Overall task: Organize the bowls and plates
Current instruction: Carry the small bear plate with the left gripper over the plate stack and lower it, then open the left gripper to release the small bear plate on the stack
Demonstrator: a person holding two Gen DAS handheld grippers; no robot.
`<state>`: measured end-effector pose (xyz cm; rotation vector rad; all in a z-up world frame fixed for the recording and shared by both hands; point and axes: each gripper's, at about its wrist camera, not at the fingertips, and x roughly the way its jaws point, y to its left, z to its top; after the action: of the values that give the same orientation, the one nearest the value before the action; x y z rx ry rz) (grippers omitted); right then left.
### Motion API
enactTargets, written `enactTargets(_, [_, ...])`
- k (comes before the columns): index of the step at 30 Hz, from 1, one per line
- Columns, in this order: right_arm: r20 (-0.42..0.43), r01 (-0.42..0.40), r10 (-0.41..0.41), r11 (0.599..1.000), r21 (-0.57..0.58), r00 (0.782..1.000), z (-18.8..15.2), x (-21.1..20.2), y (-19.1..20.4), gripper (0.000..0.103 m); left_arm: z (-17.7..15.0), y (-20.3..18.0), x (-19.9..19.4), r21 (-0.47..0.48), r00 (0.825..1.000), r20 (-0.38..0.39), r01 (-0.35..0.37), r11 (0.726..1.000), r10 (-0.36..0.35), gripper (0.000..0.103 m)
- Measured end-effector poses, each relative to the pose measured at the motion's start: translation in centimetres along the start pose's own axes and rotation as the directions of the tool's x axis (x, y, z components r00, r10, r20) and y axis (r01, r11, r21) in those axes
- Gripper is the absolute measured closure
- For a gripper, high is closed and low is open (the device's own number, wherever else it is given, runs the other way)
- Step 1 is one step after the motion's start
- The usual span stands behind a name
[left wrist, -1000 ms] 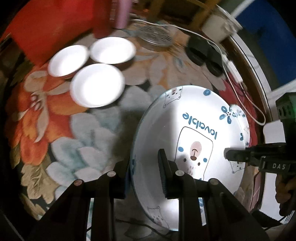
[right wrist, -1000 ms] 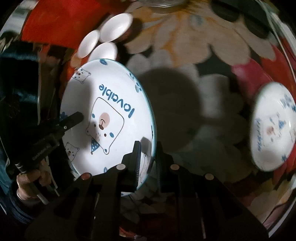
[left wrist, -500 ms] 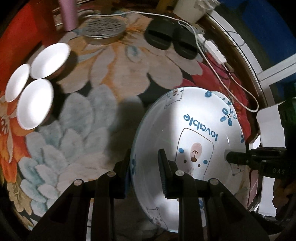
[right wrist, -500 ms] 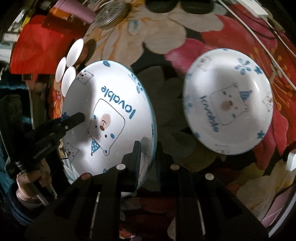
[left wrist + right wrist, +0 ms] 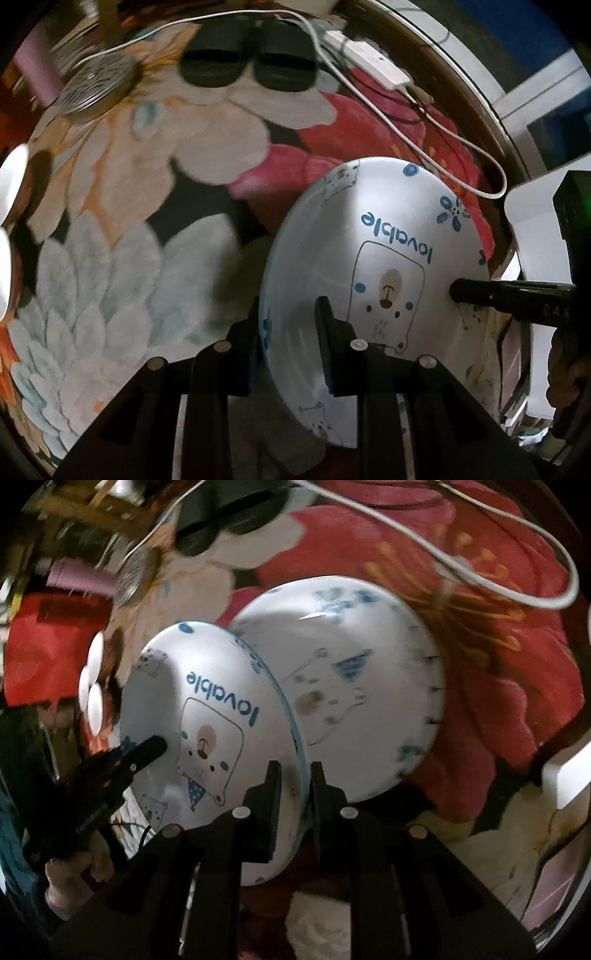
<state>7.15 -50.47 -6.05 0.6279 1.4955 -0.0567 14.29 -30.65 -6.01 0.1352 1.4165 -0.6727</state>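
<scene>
1. Clearly midway: both grippers carry one bear plate [image 5: 373,266] above the floral rug [image 5: 122,229]; left gripper [image 5: 288,343] pinches its near rim, right gripper [image 5: 293,794] pinches the opposite rim
2. Second plate [image 5: 354,701] lies on the rug just beyond the held one, seemingly the stacking spot; judged from this, setting down and releasing are left
3. Three small bowls [image 5: 92,690] sit touching at the far left, not stacked
4. Hard to tell: the second plate is blurred and half covered; whether the plates touch cannot be told; only two bowls [image 5: 9,206] show, cut off, in the left view
</scene>
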Motion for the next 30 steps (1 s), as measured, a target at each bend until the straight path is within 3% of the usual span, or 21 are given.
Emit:
enactTargets(9, [0.037, 0.032, -0.034, 0.998, 0.057, 0.999, 1.6, -0.1, -4.0, 0.087, 2.5, -3.1, 2.9, 0.018, 0.999, -0.020, -0.027, 0.999, 0.027, 0.077])
enactTargets(15, [0.042, 0.036, -0.039, 0.998, 0.060, 0.998, 2.8, 0.9, -4.8, 0.087, 2.9, -2.9, 4.4, -0.009, 0.998, -0.046, -0.045, 0.999, 0.044, 0.076])
enactTargets(23, [0.074, 0.098, -0.101, 0.994, 0.037, 0.992, 3.3, 1.2, -4.8, 0.084, 2.6, -3.6, 5.0, 0.045, 0.997, -0.052, -0.051, 0.998, 0.053, 0.074])
enactTargets(26, [0.099, 0.100, -0.104, 0.994, 0.039, 0.990, 3.5, 0.6, -5.1, 0.084, 2.7, -3.4, 4.7, 0.048, 0.998, -0.050, -0.034, 0.998, 0.036, 0.065])
enactTargets(28, [0.110, 0.118, -0.119, 0.993, 0.021, 0.987, 3.5, 0.4, -4.9, 0.084, 2.7, -3.2, 3.9, 0.046, 0.999, -0.027, -0.038, 0.998, 0.039, 0.044])
enactTargets(29, [0.116, 0.142, -0.142, 0.990, 0.009, 0.983, 3.4, 0.2, -4.6, 0.084, 2.7, -3.1, 3.6, 0.044, 0.999, -0.014, -0.035, 0.998, 0.035, 0.026])
enactTargets(30, [0.119, 0.165, -0.164, 0.986, -0.001, 0.979, 3.3, 0.2, -4.5, 0.083, 2.6, -3.0, 3.2, 0.041, 1.000, -0.001, -0.031, 0.999, 0.031, 0.019])
